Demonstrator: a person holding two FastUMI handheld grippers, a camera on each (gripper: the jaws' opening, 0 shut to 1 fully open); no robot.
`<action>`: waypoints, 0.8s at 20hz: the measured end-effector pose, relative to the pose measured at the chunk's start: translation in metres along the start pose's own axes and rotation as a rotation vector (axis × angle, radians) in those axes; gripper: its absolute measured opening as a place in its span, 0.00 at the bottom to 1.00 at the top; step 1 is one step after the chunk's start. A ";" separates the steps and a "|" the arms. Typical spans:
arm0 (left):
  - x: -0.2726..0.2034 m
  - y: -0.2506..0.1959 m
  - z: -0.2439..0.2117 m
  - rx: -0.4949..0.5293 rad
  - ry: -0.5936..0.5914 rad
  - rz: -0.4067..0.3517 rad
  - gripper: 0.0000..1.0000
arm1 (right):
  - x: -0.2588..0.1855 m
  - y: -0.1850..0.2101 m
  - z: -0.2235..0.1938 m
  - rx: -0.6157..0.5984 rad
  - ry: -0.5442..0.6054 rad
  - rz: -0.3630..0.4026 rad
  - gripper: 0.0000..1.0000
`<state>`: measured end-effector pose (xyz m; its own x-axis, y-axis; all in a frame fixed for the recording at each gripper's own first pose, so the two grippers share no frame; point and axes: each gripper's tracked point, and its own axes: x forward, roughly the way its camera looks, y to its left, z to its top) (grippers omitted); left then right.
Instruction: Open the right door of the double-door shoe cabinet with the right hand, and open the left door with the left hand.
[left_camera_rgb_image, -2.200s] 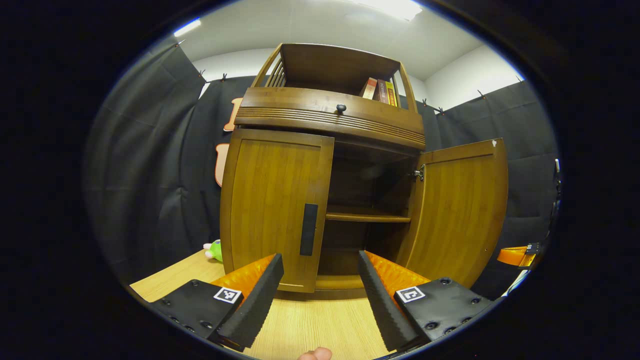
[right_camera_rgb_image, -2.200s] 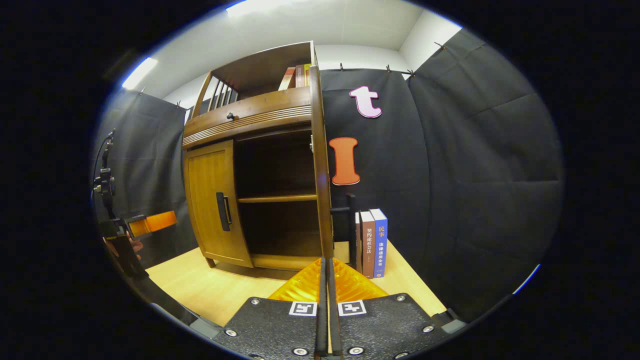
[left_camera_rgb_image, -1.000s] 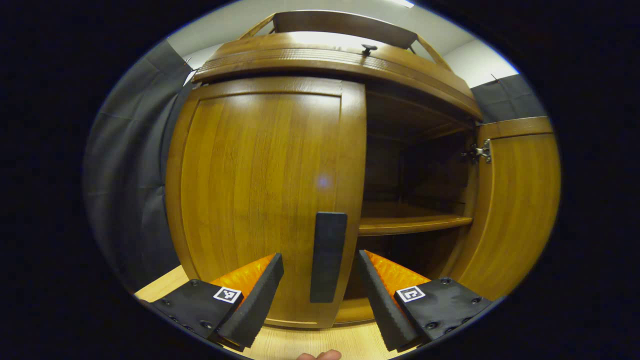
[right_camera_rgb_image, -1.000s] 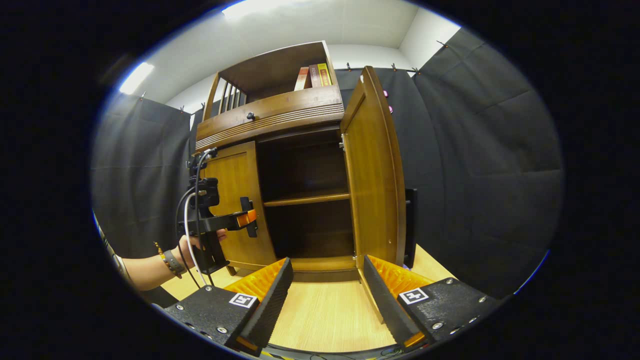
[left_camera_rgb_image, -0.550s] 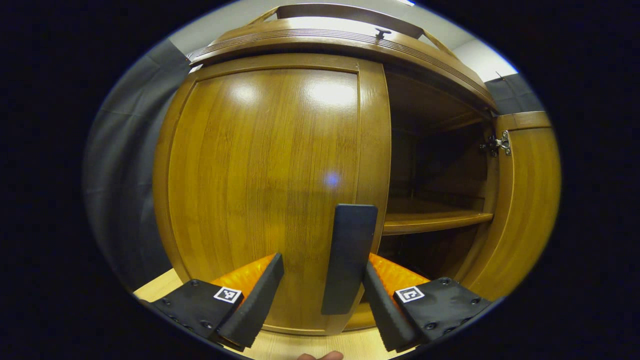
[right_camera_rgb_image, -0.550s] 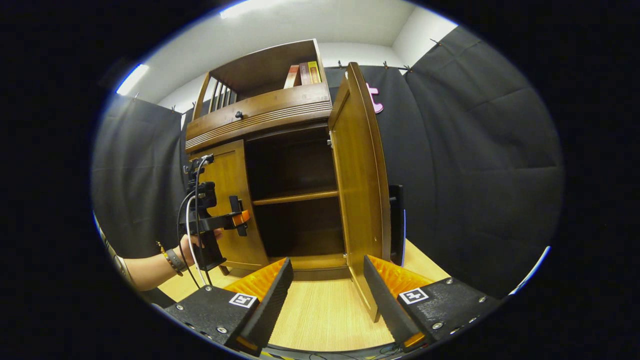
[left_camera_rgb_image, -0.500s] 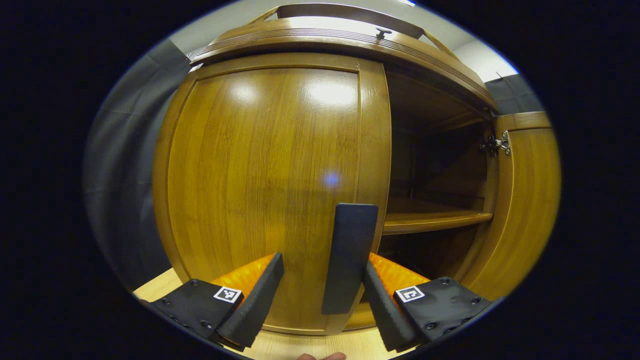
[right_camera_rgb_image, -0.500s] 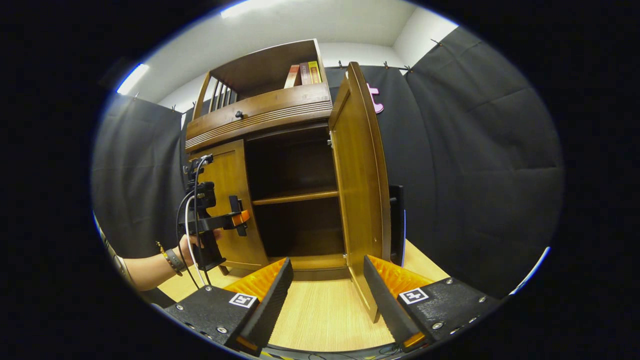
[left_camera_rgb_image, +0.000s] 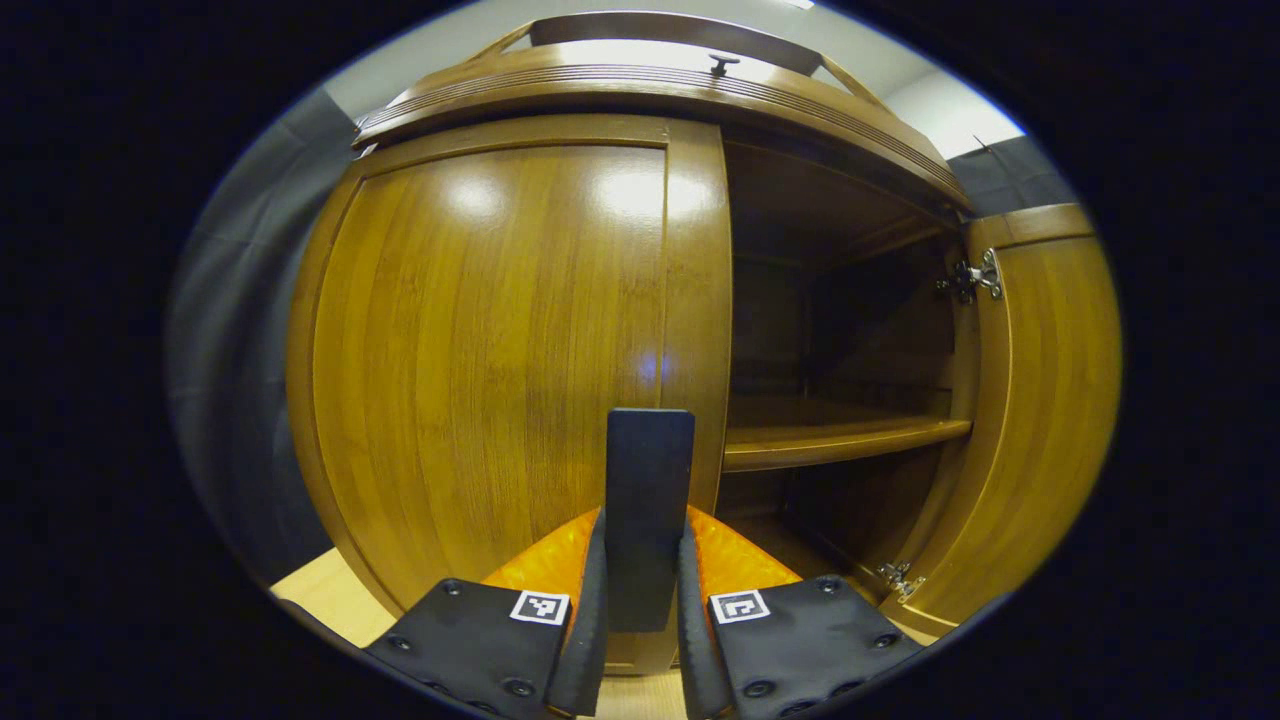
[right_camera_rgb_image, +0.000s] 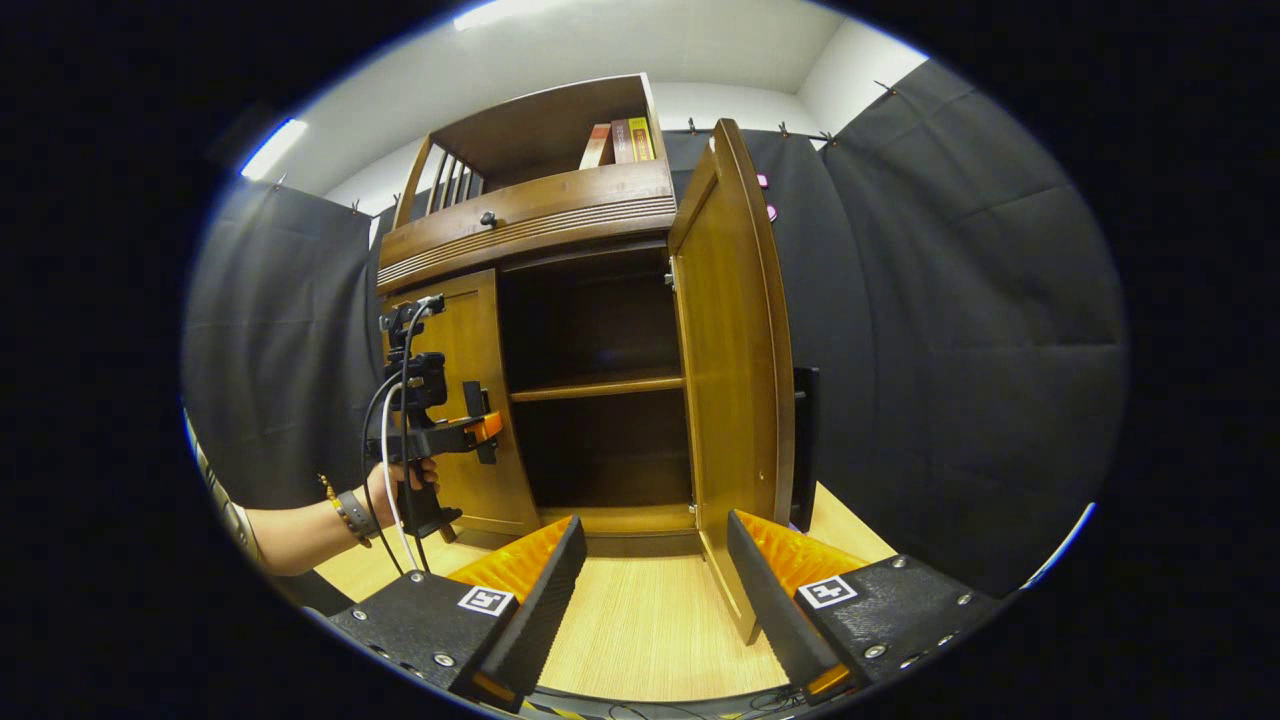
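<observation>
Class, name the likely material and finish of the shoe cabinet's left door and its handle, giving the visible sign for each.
Left door: likely wood or veneer, glossy varnish; fine vertical grain and bright light reflections. Handle: matte black, perhaps plastic or painted metal; flat, no shine or grain.

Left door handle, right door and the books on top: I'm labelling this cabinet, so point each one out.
left door handle (left_camera_rgb_image: 648, 470): left gripper view, upper half of the black bar.
right door (right_camera_rgb_image: 735, 380): right gripper view, middle of its inner face.
books (right_camera_rgb_image: 622, 142): right gripper view, spines on the top shelf.
</observation>
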<state>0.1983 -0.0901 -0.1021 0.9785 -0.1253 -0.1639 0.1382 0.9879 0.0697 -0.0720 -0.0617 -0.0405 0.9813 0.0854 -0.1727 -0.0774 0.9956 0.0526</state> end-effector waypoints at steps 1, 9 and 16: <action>-0.001 0.002 -0.003 0.008 0.007 0.006 0.35 | 0.000 0.001 -0.002 -0.005 0.005 0.001 0.99; -0.041 0.008 -0.001 -0.001 0.032 -0.006 0.34 | -0.010 0.014 -0.003 -0.040 -0.001 0.008 0.88; -0.109 0.030 0.002 -0.006 0.024 0.022 0.34 | 0.003 0.032 -0.009 -0.029 0.015 0.067 0.99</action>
<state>0.0964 -0.0467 -0.0797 0.9773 -0.1010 -0.1864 0.1153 0.9910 0.0674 -0.0730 -0.0289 -0.0479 0.9711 0.1519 -0.1841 -0.1479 0.9884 0.0356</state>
